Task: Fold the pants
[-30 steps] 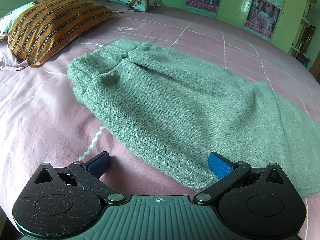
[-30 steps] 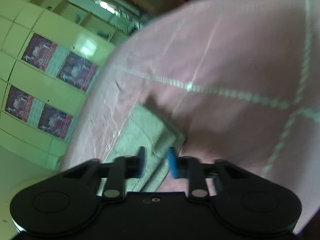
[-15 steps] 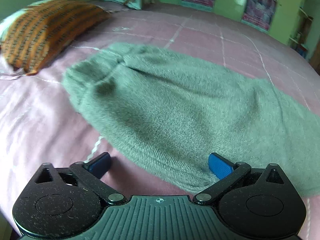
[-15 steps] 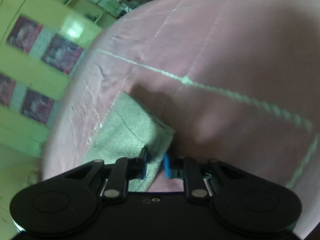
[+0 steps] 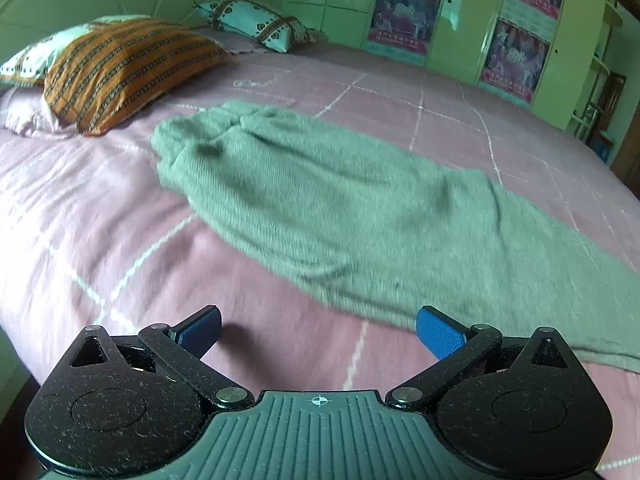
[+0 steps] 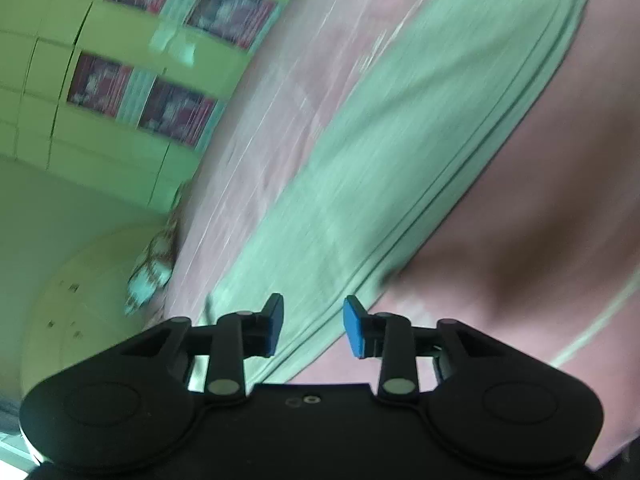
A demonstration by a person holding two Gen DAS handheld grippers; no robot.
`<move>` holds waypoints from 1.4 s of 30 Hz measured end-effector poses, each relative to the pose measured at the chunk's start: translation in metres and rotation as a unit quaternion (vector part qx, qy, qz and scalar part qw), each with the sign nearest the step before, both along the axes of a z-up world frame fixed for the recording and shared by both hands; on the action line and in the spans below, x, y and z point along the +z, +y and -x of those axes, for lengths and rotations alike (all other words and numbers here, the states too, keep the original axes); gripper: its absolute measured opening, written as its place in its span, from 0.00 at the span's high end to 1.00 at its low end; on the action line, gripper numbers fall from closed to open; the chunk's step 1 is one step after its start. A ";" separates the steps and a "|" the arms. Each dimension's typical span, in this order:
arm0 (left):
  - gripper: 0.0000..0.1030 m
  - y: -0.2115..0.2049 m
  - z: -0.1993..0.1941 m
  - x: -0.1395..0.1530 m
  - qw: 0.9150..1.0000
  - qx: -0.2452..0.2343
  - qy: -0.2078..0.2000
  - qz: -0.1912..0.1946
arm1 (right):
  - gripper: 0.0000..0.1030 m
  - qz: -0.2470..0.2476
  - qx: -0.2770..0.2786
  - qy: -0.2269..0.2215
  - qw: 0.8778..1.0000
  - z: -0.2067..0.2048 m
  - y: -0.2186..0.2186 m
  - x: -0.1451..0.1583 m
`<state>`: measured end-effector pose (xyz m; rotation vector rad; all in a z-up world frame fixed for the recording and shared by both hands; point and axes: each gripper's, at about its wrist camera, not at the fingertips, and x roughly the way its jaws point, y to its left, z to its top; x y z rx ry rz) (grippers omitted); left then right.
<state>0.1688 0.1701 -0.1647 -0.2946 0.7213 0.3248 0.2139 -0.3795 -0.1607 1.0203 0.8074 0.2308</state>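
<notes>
An orange striped pillow (image 5: 120,68) lies at the far left of the pink quilted bedspread (image 5: 100,216). The grey-green knitted pants (image 5: 340,208) lie flat across the middle of it. The left gripper (image 5: 318,330) is spread wide and holds nothing. The right gripper (image 6: 312,330) is parted, with the pants' edge between its blue pads (image 6: 354,330).

My right tool (image 6: 313,328) has let go of the pants (image 6: 400,152) and spread; my left tool (image 5: 318,330) has backed off their edge
</notes>
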 end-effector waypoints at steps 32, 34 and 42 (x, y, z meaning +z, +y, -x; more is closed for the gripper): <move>0.00 -0.008 -0.035 0.025 0.999 -0.026 -0.028 -0.012 | 0.84 -0.041 -0.077 0.012 0.996 0.017 -0.063 -0.006; 0.00 -0.021 -0.049 0.021 0.999 -0.046 -0.015 -0.020 | 0.87 -0.042 -0.076 0.025 0.996 0.005 -0.053 -0.012; 0.00 -0.048 -0.061 0.000 0.992 -0.082 0.030 -0.087 | 0.85 -0.062 -0.078 0.039 0.994 0.009 -0.052 -0.022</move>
